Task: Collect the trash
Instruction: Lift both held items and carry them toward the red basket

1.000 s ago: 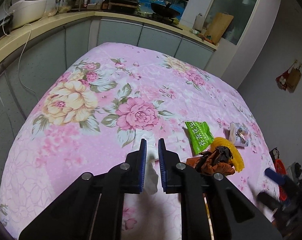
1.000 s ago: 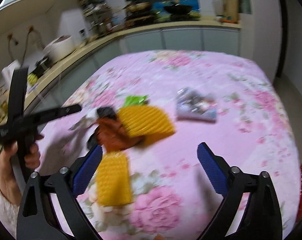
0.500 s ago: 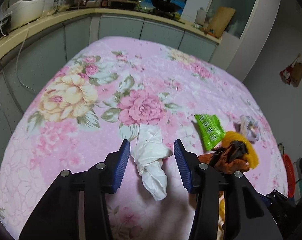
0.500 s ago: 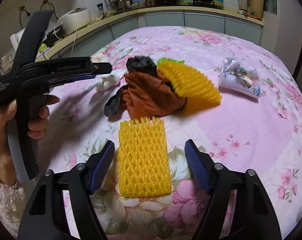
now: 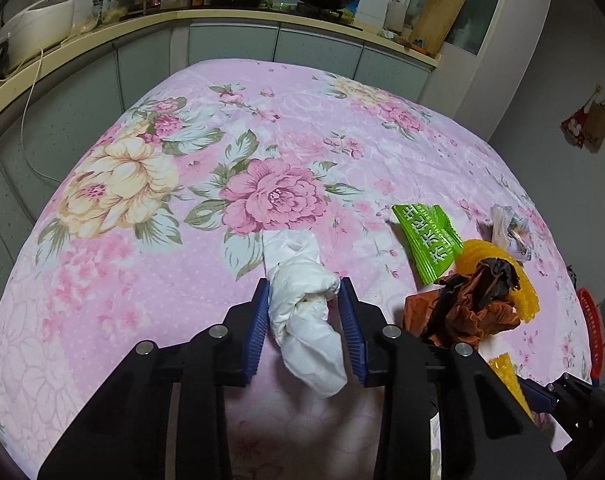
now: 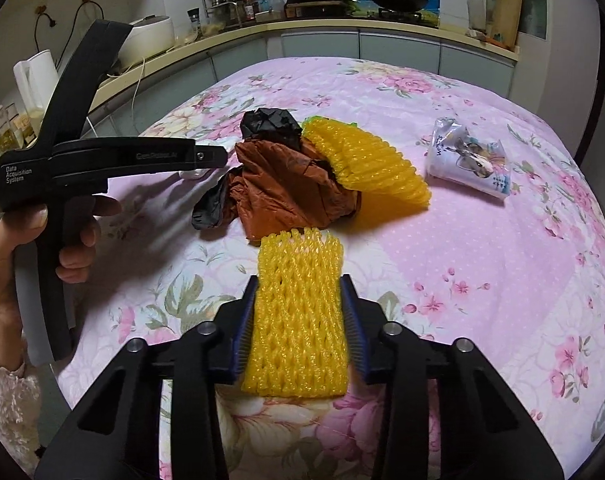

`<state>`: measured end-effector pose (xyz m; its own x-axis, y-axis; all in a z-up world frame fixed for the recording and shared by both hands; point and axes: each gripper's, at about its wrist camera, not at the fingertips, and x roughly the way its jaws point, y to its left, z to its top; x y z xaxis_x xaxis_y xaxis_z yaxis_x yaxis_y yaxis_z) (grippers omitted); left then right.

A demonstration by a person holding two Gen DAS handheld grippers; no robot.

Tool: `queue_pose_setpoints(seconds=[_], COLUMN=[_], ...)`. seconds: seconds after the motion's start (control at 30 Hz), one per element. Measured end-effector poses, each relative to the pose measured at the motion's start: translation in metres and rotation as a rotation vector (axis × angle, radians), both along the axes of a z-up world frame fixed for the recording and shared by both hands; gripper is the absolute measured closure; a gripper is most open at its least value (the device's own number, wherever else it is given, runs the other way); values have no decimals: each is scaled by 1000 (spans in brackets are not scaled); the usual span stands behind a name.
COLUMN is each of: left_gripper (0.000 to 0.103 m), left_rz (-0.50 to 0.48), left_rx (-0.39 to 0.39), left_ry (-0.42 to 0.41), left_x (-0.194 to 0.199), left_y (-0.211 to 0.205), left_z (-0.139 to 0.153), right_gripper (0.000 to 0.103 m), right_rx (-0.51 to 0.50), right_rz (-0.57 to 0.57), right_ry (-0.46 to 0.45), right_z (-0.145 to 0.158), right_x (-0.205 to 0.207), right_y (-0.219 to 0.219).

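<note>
Dim indoor light – soft shadows under tools; sharp focus, strong fisheye bending, dark vignetted corners.

Tissue [image 5: 302,300] left of wrapper [image 5: 428,242], on table [image 5: 122,280].

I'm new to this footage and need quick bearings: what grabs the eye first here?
The pink floral cloth fills both views. In the left wrist view the left gripper is closing around a crumpled white tissue; in the right wrist view the right gripper is closing on a yellow foam net. Beyond it lies a heap of brown and black bags with a second yellow net.
</note>
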<state>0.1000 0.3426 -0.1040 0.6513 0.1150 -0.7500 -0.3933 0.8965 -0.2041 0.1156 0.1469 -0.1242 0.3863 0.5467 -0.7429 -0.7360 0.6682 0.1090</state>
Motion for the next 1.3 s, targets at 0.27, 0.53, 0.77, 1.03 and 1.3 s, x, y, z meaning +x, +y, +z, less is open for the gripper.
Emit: queue_pose_setpoints(seconds=[0.27,0.53,0.77,1.03,1.3], left_gripper=[71,71,71,70,70], left_rz=[61,83,28,-22,-67], left_rx=[46,151,217,251,260], left_ry=[-79,-185,-274,-338,-369], left_x=[-23,-36,-35,-31,-24], left_y=[2,-18,-53,-84,-108], left_z=[30,78,118,146,160], right_gripper=[74,74,74,74,74], right_rx=[49,143,218,287,321], right_rz=[-42,-136,-208,-270,-330], right_ry=[-29,-114,-202,-250,-283], right_z=[21,67,110,144,162], right_x=[1,11,22,29,33], right_y=[-23,-59,-89,-118,-147])
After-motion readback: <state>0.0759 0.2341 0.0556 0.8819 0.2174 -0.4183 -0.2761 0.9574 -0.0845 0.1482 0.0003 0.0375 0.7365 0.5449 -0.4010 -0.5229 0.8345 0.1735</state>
